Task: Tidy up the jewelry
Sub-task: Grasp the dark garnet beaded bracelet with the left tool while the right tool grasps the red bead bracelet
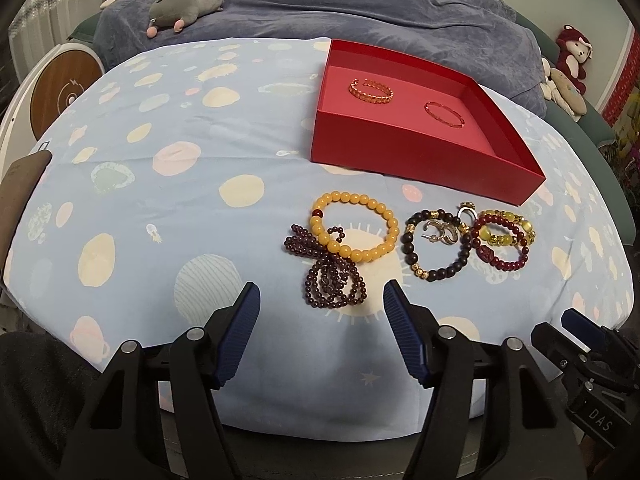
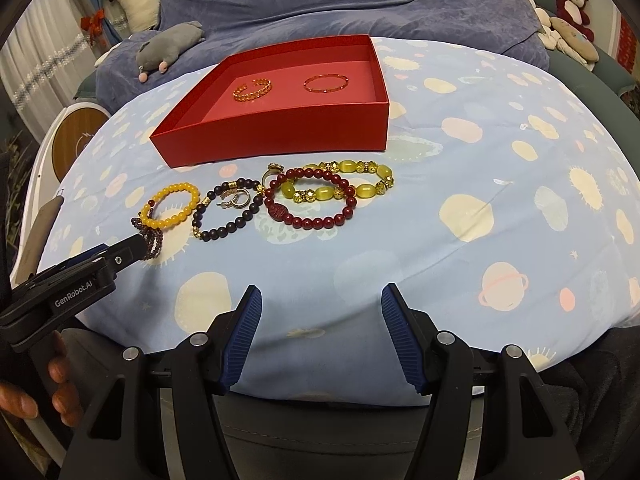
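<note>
Bracelets [image 1: 404,240] lie just before red box [image 1: 424,160]; both grippers' fingers spread, empty.

Soft, even indoor light, faint shadows, sharp centre, strong fisheye bending at edges.

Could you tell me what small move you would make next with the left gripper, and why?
I would probably ease the left gripper forward and down onto the dark purple beaded strand. Its jaws are open and empty, and that strand lies just ahead, between its fingers, on the blue patterned cloth, partly under the yellow beaded bracelet. The red open box holds only two gold bangles.
</note>
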Motion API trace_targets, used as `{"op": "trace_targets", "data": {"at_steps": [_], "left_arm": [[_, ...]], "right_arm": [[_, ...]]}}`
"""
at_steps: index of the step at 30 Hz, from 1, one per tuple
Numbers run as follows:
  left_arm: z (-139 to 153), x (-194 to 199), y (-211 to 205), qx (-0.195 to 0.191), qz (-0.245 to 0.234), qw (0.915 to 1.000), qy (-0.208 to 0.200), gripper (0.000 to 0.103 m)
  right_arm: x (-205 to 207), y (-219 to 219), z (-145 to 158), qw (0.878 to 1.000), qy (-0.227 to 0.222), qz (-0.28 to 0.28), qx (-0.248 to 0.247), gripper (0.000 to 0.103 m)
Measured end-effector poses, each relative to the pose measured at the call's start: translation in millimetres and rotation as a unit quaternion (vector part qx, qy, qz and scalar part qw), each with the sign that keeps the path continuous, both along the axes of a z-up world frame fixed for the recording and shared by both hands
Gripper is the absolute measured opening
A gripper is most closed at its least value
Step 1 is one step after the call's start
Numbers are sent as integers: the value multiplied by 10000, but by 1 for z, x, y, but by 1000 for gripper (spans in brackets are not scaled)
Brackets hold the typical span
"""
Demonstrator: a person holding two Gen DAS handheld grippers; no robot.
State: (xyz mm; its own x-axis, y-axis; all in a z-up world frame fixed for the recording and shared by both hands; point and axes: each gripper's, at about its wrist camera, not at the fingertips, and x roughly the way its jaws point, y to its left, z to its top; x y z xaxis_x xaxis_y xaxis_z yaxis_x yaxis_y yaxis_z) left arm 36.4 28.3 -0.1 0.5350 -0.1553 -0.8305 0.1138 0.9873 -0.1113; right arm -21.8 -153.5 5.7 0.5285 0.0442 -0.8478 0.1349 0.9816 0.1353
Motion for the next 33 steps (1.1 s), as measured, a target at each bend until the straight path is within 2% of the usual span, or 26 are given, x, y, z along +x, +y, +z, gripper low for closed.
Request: {"op": "trace_targets", "data": {"at_steps": [7,9,13,15,17,23,33], "left_arm": [[-9,11,0,17,-27,9999,154,49],[-12,13,-2,62,-71,9997,205,41],[-13,14,-6,145,-157,9996,159,36],[-13,14,-8,163,-237,9995,132,20],[-13,14,-9,134,-292,9994,114,12],[-11,9,-11,48,-363,9993,43,7],[-13,10,-11,16,-368,9993,84,8]], "right_arm": [[0,0,-1,10000,23,11,-8,60],[0,1,-1,10000,34,20,-13,60],[1,1,-2,10000,51,25,-14,60],[2,1,-2,10000,65,15,3,60],[4,-1,-2,10000,64,-10,30,60],[17,-7,1,9999,33,-97,41,60],[49,-17,-2,9997,19,-257,49,58]]}}
